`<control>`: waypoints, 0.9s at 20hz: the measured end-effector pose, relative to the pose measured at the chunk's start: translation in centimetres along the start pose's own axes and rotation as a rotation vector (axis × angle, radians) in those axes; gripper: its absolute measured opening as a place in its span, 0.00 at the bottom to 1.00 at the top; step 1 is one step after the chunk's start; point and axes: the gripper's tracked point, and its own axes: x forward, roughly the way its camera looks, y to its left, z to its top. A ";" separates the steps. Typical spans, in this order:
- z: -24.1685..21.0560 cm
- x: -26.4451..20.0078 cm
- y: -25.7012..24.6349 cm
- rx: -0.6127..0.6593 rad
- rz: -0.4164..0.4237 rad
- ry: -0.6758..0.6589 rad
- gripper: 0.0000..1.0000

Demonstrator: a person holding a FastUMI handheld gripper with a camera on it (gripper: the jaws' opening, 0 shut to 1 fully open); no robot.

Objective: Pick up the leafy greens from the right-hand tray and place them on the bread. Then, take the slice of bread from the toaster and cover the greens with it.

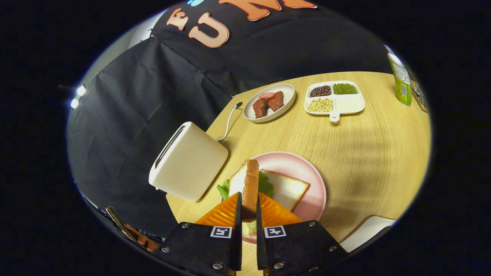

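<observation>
place: staged booth kitchen, not a real home
giveaways: black cloth wall (153, 99), studio lights (78, 96), toaster (188, 161) and food plates on wooden table (368, 153)

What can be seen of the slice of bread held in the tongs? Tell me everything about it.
The slice of bread is pinched edge-on between the two fingers of the tongs, standing upright, so mostly its brown crust shows, with a strip of pale crumb on one side. It looks soft and lightly browned. It hangs just above the pink plate, over the green leaves and the other slice lying flat there. I cannot tell whether its lower edge touches the leaves.
</observation>
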 end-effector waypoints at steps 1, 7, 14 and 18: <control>-0.1 -0.1 -0.2 -0.010 -0.012 0.001 0.18; -0.1 -0.5 -2.6 -0.103 -0.152 -0.014 0.43; 3.1 -2.2 -2.7 -0.156 -0.224 -0.137 0.77; 6.4 -4.6 -1.8 -0.244 -0.294 -0.270 0.84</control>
